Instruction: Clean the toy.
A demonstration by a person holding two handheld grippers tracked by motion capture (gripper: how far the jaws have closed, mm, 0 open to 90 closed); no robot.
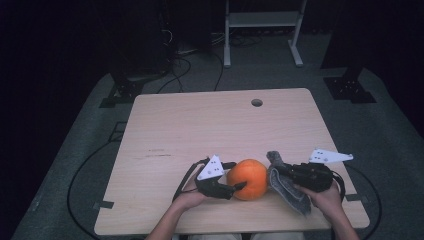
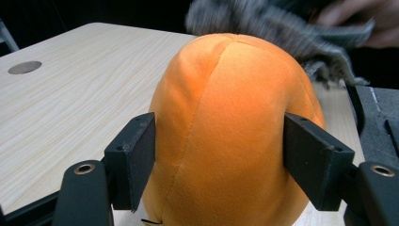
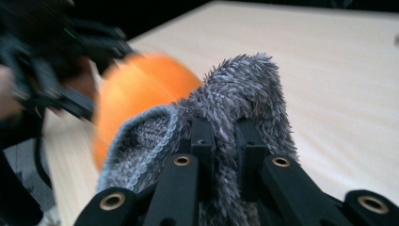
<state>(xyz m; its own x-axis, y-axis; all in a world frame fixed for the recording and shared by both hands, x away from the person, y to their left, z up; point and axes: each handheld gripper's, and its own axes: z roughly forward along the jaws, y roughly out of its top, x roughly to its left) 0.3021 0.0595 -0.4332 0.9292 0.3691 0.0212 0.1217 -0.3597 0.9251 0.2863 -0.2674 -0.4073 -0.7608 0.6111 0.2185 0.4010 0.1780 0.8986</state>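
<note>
An orange plush ball (image 1: 247, 178) rests near the table's front edge. My left gripper (image 1: 239, 187) reaches it from the left. In the left gripper view its two pads (image 2: 136, 155) sit against the ball (image 2: 226, 132) on both sides. A grey fuzzy cloth (image 1: 287, 192) hangs from my right gripper (image 1: 280, 172), just right of the ball and close against it. In the right gripper view that gripper (image 3: 226, 136) is shut on a fold of the cloth (image 3: 244, 89), with the ball (image 3: 136, 94) blurred behind it on the left.
The light wooden table (image 1: 200, 130) has a round cable hole (image 1: 256, 102) near its far edge. Beyond it, cables lie on the grey floor and a white stand (image 1: 262, 30) stands at the back. The person's hands come in from the front edge.
</note>
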